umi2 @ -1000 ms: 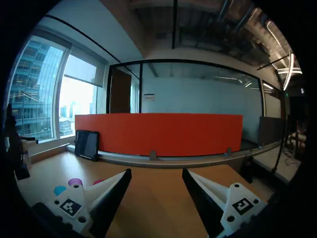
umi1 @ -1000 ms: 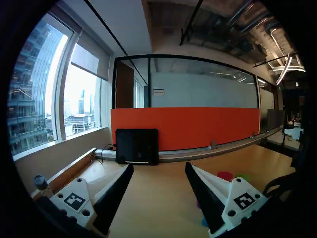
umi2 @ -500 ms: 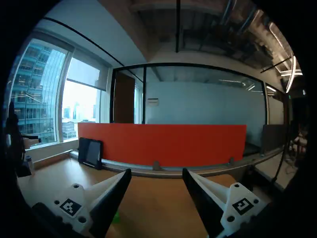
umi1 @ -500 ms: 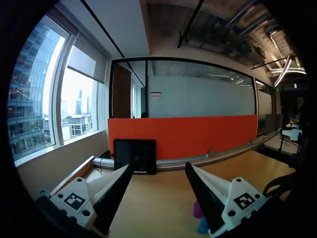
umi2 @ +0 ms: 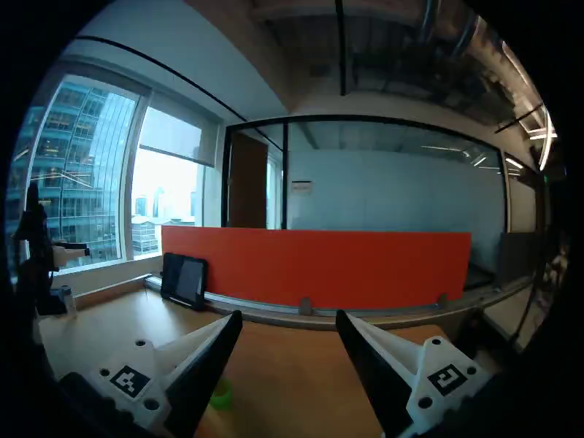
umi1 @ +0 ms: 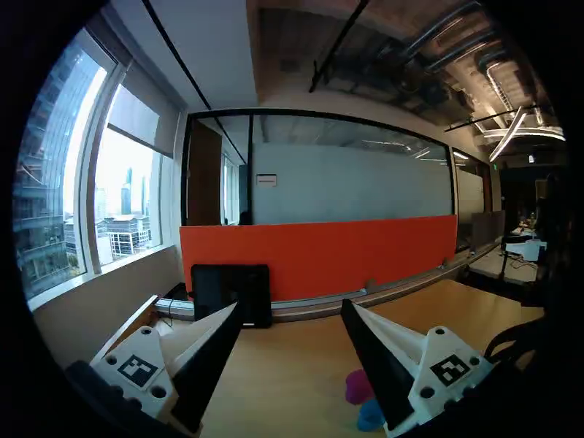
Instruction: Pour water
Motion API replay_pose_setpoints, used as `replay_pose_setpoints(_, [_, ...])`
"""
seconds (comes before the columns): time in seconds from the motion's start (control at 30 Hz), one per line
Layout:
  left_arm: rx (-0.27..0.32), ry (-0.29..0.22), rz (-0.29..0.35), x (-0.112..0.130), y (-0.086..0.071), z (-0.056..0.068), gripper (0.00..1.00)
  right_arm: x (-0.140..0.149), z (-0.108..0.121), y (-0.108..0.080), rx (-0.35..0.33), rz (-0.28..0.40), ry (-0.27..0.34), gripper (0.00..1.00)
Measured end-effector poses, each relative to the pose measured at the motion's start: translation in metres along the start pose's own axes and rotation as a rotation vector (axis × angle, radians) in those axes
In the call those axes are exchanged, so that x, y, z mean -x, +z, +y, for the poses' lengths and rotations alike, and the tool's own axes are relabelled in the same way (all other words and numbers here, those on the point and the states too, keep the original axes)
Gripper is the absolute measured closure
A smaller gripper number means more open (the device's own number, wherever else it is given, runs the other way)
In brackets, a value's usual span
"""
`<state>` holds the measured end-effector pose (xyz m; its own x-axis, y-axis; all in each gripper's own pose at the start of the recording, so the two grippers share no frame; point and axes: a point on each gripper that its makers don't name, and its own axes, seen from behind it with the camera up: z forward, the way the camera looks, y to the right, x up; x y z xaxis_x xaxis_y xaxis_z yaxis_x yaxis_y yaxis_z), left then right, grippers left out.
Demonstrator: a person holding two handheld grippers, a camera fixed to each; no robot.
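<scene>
In the left gripper view my left gripper (umi1: 292, 350) stands open over the wooden desk (umi1: 299, 365), nothing between its fingers. A magenta cup (umi1: 358, 385) and a blue cup (umi1: 369, 416) sit low by its right finger. In the right gripper view my right gripper (umi2: 288, 354) is open too, above the desk (umi2: 292, 365). A green cup (umi2: 221, 394) peeks out beside its left finger. At the far left of that view stand a small bottle (umi2: 67, 299) and the other gripper, dark (umi2: 36, 263).
An orange divider (umi1: 321, 252) runs along the desk's far edge with a grey rail below it. A dark tablet (umi1: 230, 288) leans against it, also the tablet (umi2: 184, 281) in the right gripper view. Large windows (umi1: 66, 197) line the left side.
Both grippers have tilted and shifted: the tablet slid left in the left view, the magenta and blue cups came into clearer sight. In the right view the green cup appeared; blue, purple cups left.
</scene>
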<state>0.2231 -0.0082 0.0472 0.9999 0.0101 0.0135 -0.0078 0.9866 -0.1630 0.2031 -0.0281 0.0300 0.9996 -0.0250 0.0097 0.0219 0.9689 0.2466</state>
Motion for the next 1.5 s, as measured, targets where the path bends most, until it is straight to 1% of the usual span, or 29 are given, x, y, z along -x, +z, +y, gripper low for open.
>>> replay_pose_setpoints(0.17, [0.053,0.007,-0.003,0.000,0.001,0.007,0.04,-0.003,-0.020,0.001,-0.092,-0.002,-0.005,0.01])
replay_pose_setpoints(0.33, [0.124,-0.003,-0.018,0.002,0.003,0.021,0.03,-0.007,-0.040,0.003,-0.189,-0.006,0.020,0.01])
replay_pose_setpoints(0.47, [0.168,-0.001,-0.023,0.005,0.003,0.029,0.03,-0.006,-0.050,0.005,-0.238,-0.013,0.018,0.01])
replay_pose_setpoints(0.6, [0.198,0.008,-0.032,0.011,0.005,0.036,0.04,0.000,-0.058,0.009,-0.271,-0.033,-0.009,0.01])
replay_pose_setpoints(0.77, [0.232,0.030,-0.052,0.023,0.005,0.044,0.03,0.009,-0.067,0.013,-0.309,-0.059,-0.042,0.01])
replay_pose_setpoints(0.97, [0.262,0.047,-0.065,0.038,0.008,0.052,0.03,0.020,-0.077,0.019,-0.357,-0.091,-0.039,0.01])
replay_pose_setpoints(1.1, [0.286,0.056,-0.087,0.052,0.010,0.058,0.03,0.029,-0.082,0.023,-0.384,-0.114,-0.046,0.01])
replay_pose_setpoints(1.37, [0.335,0.083,-0.139,0.083,0.014,0.070,0.03,0.055,-0.086,0.030,-0.419,-0.167,-0.096,0.01])
replay_pose_setpoints(1.5, [0.356,0.090,-0.164,0.098,0.015,0.075,0.03,0.067,-0.087,0.032,-0.438,-0.190,-0.100,0.01])
